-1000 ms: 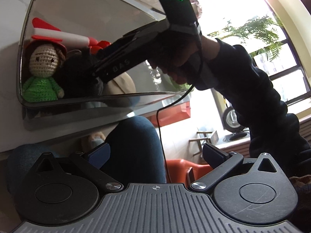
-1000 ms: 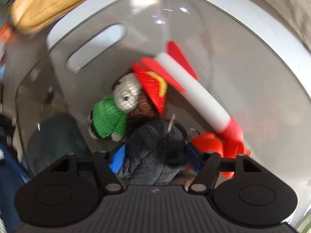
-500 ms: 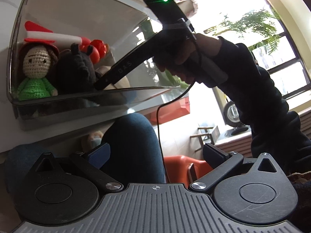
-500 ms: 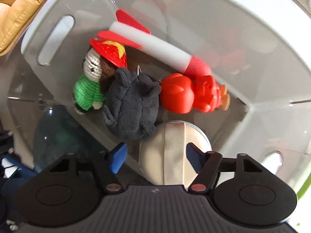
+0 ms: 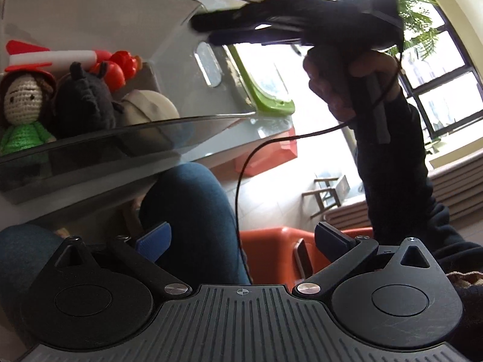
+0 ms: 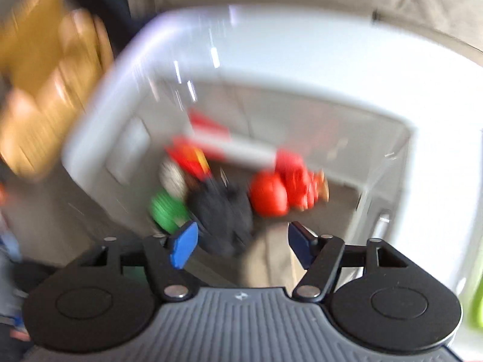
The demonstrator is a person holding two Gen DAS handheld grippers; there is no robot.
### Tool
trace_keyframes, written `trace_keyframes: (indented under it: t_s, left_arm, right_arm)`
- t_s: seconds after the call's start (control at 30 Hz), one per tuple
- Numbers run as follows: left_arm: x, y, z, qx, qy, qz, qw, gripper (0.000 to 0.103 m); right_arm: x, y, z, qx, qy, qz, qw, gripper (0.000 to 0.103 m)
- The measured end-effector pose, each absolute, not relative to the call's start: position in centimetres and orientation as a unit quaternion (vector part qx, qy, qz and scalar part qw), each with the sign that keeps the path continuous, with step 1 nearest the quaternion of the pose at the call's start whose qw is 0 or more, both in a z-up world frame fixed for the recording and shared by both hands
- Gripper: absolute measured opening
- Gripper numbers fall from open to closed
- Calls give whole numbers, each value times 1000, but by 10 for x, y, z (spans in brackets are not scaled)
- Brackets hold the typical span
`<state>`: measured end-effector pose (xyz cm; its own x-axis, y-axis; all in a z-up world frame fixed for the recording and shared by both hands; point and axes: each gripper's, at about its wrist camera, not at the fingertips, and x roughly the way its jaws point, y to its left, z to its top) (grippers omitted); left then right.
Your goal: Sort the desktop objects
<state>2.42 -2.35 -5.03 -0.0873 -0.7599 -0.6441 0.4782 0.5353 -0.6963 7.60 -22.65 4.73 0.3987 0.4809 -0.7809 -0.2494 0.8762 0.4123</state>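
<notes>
**Clear bin filled, both claws free**

Clear plastic walls frame the left wrist view, where a transparent storage bin (image 5: 126,138) holds the sorted toys in a tight cluster: a crocheted doll (image 5: 22,111) in green with a red hat, a dark grey plush (image 5: 86,105), a red plastic toy (image 5: 120,66), a red-and-white foam rocket (image 5: 51,57) and a beige round pouch (image 5: 151,107). The left claw (image 5: 241,238) sits low, below the bin's near rim, jaws spread and pinching nothing, with the person's jeans behind it. Above the far wall of the bin, the right claw (image 5: 205,30) appears in the person's hand (image 5: 350,81), its cable hanging down towards the lap.

The right wrist view is heavily blurred by motion. It looks down into the same bin (image 6: 99,114), where the doll (image 6: 166,205), the plush (image 6: 223,217), the red toy (image 6: 286,190), the rocket (image 6: 235,147) and the pouch (image 6: 268,256) lie touching one another on the floor of the bin. The right claw (image 6: 241,244) is spread and empty above them. A tan cushion (image 6: 39,75) shows outside the bin.

Judging from the blur, the right claw is moving fast; a swing that clips the bin wall could shove or tip it, and the trailing cable could snag on the rim.
</notes>
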Motion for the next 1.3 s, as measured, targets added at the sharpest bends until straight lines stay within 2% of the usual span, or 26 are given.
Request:
trace_keyframes:
  t_s: [0.1, 0.2, 0.33, 0.43, 0.47, 0.53, 0.6, 0.67, 0.8, 1.0, 1.17, 1.3]
  left_arm:
    - [17, -56, -59, -105, 585, -475, 649, 103]
    - [9, -95, -72, -84, 605, -484, 627, 103]
    - [-3, -154, -79, -48, 621, -512, 592, 103]
    - [2, -199, -66, -44, 590, -548, 591, 103]
    - [8, -214, -62, -59, 572, -565, 592, 103]
    - [27, -240, -60, -128, 549, -582, 586, 103]
    - [50, -266, -72, -212, 552, -575, 566, 103]
    - [73, -292, -87, -272, 551, -542, 573, 103]
    - [109, -331, -122, -297, 536, -449, 651, 103]
    - [137, -353, -184, -337, 586, -393, 623, 103]
    - [142, -354, -196, -306, 591, -371, 648, 103]
    - [145, -360, -195, -301, 596, -368, 647, 103]
  right_arm:
    - [20, -301, 58, 215, 389, 194, 874, 87]
    - [-41, -369, 34, 287, 289, 112, 906, 89]
    - [-128, -451, -46, 441, 164, -33, 882, 91]
    - [-178, -502, -116, 553, 105, -126, 817, 89]
    - [-193, -513, -138, 581, 96, -152, 794, 87]
    - [-214, -534, -175, 618, 77, -195, 758, 74]
    - [-226, -535, -206, 632, 64, -206, 745, 69]
    - [-232, -534, -228, 652, 42, -175, 737, 69]
    - [-225, -529, -234, 684, 8, -104, 722, 78]
    - [-214, -521, -210, 651, 20, -97, 753, 82]
    - [-210, -519, -200, 623, 12, -94, 777, 89]
    - [-201, -519, -202, 630, 9, -77, 773, 90]
